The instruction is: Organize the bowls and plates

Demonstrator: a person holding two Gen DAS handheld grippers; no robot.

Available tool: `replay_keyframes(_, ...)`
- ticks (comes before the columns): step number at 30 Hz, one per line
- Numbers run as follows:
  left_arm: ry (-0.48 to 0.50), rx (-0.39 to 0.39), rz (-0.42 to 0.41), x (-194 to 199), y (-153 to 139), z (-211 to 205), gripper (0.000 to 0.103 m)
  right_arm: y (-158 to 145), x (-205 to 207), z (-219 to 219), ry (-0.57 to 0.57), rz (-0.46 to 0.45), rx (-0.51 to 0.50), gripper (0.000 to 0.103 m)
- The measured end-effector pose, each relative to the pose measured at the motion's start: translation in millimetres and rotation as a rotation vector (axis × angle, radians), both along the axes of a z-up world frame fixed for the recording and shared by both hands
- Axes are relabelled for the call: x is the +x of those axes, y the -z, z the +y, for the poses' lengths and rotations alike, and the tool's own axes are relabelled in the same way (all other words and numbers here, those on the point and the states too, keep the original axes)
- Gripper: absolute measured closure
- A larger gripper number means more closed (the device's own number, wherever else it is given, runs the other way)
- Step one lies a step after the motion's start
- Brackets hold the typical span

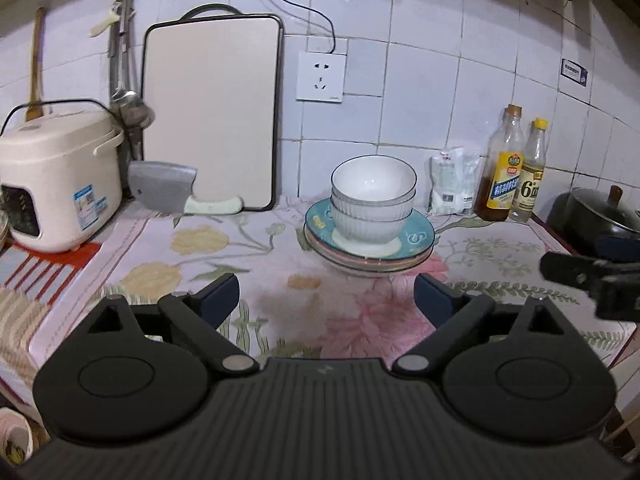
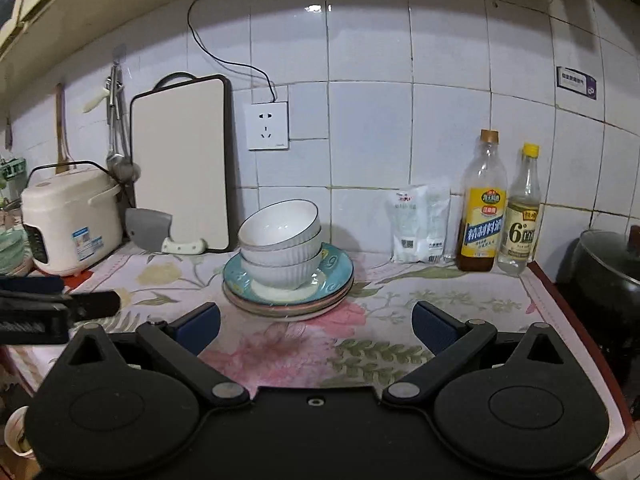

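Left wrist view showed my left gripper (image 1: pixel 326 300) and right gripper (image 2: pixel 316 328) both wide open and empty, held short of the white ribbed bowls (image 1: pixel 373 200) nested on stacked plates (image 1: pixel 368 258) mid-counter, likely consolidated to free space.

The clear vinegar bottle (image 2: pixel 520 216) with the yellow cap carries a label showing a large "6°". Chinese print on the oil bottle (image 2: pixel 482 216), salt bag (image 2: pixel 420 228), rice cooker sticker (image 2: pixel 82 245) and wall sticker (image 2: pixel 576 83) is too small to read.
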State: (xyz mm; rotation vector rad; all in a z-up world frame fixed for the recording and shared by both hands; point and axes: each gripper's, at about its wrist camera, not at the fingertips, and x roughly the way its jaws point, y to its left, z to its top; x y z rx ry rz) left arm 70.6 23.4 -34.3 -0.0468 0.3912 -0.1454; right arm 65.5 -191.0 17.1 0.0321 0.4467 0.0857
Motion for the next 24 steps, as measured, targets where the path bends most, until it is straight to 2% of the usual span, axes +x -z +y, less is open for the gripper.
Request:
replay_keyframes(4, 0.015, -0.006, -0.022, -16, 8, -7, 0.008, -1, -20, 2, 0.03, -0.05, -0.046, 0.0)
replay_keyframes(7, 0.008, 0.007, -0.034, -25, 12, -14, 0.008, -2, -33, -2, 0.052, -0.084, -0.036, 0.0)
replay_keyframes(16, -0.025, 0.052, 0.001, -28, 25, -24, 0.002, 5, -48, 5, 0.098, -0.051, -0.086, 0.0)
replay_keyframes(24, -0.059, 0.085, 0.015, -35, 32, -26, 0.001, 8, -67, 15, 0.088, -0.055, -0.094, 0.0)
